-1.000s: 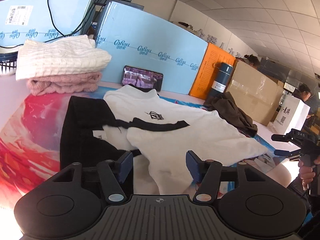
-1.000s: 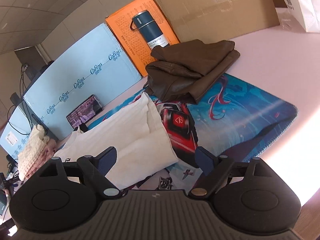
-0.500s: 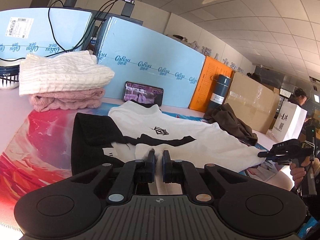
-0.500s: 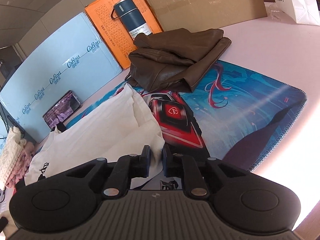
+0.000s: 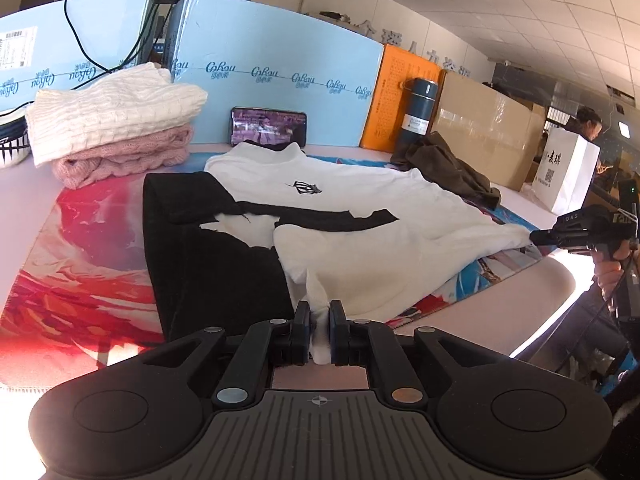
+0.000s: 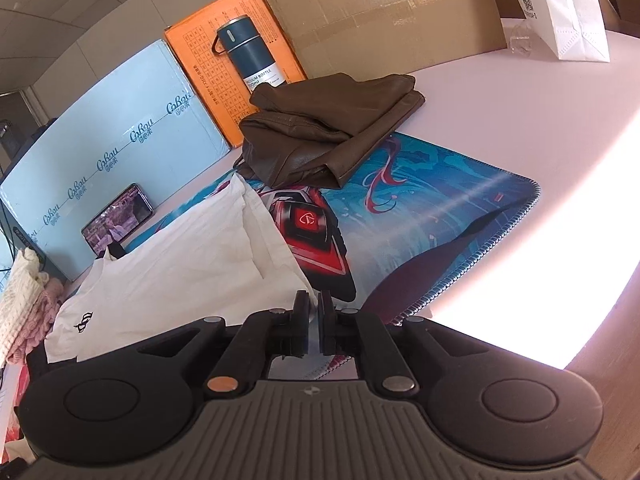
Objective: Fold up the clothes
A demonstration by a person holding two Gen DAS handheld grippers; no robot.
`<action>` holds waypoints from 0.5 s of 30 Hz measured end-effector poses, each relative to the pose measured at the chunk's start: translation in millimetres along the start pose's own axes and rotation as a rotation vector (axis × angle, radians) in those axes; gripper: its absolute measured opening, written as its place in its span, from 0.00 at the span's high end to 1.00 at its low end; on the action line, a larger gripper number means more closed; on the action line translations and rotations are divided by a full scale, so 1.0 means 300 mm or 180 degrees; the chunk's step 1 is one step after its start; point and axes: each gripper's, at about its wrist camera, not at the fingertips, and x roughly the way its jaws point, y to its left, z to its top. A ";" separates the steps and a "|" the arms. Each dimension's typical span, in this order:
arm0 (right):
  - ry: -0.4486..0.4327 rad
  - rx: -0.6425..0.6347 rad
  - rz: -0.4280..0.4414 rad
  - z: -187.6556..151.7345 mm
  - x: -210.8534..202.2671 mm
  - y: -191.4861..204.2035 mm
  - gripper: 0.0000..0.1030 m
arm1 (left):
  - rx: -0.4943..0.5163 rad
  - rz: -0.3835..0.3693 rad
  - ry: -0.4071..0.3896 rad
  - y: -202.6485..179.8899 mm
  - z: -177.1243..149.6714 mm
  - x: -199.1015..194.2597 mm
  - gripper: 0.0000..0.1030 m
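Note:
A white shirt (image 5: 360, 200) with black sleeve and stripe (image 5: 208, 256) lies spread on a colourful mat (image 5: 80, 280). My left gripper (image 5: 319, 320) pinches a raised fold of the shirt's near white edge. Its jaws are opening slightly, with the cloth still pressed between the pads. In the right wrist view, my right gripper (image 6: 314, 312) is shut on the near corner of the white shirt (image 6: 192, 264). The left wrist view shows that right gripper (image 5: 538, 237) at the shirt's right corner, where the fabric is drawn out to a point.
Folded cream and pink knit sweaters (image 5: 112, 120) are stacked at back left. A phone (image 5: 269, 130) leans on blue foam boards (image 5: 280, 52). A brown jacket (image 6: 332, 132), a blue flask (image 6: 248, 56), a cardboard box (image 6: 380, 12) and a white paper bag (image 5: 568, 176) stand behind.
Both grippers went from open to shut over the shirt's near edge. The left one now holds up a fold of white cloth, and the right one has closed in on the corner.

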 end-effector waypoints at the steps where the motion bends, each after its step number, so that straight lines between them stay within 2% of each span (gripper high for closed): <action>1: -0.0034 -0.0031 0.0032 0.007 -0.003 -0.001 0.87 | -0.0001 -0.0024 -0.0026 0.006 0.008 -0.009 0.79; 2: -0.0069 -0.0062 0.0065 0.015 -0.005 -0.003 0.70 | -0.0005 -0.0041 -0.0105 0.010 0.020 -0.020 0.74; 3: -0.0100 -0.0091 0.0108 0.024 -0.008 -0.004 0.57 | -0.0010 -0.0057 -0.0191 0.014 0.033 -0.031 0.58; 4: -0.0126 -0.0115 0.0167 0.035 -0.010 -0.004 0.57 | -0.0001 0.0008 -0.0260 0.018 0.052 -0.034 0.29; 5: -0.0144 -0.0141 0.0222 0.045 -0.010 -0.003 0.57 | 0.0010 0.0084 -0.0327 0.022 0.071 -0.037 0.19; 6: -0.0149 -0.0169 0.0272 0.053 -0.006 -0.001 0.55 | 0.0020 0.0160 -0.0393 0.026 0.090 -0.039 0.14; 11: -0.0008 -0.0390 0.0340 0.075 0.063 0.012 0.52 | -0.0012 0.0189 -0.0457 0.066 0.197 0.055 0.14; 13: 0.0045 -0.0403 0.0372 0.081 0.092 0.010 0.52 | 0.0089 0.0138 -0.0284 0.049 0.235 0.149 0.15; 15: 0.0101 -0.0428 0.0387 0.085 0.112 0.013 0.55 | 0.0180 0.0108 0.0002 0.042 0.250 0.252 0.15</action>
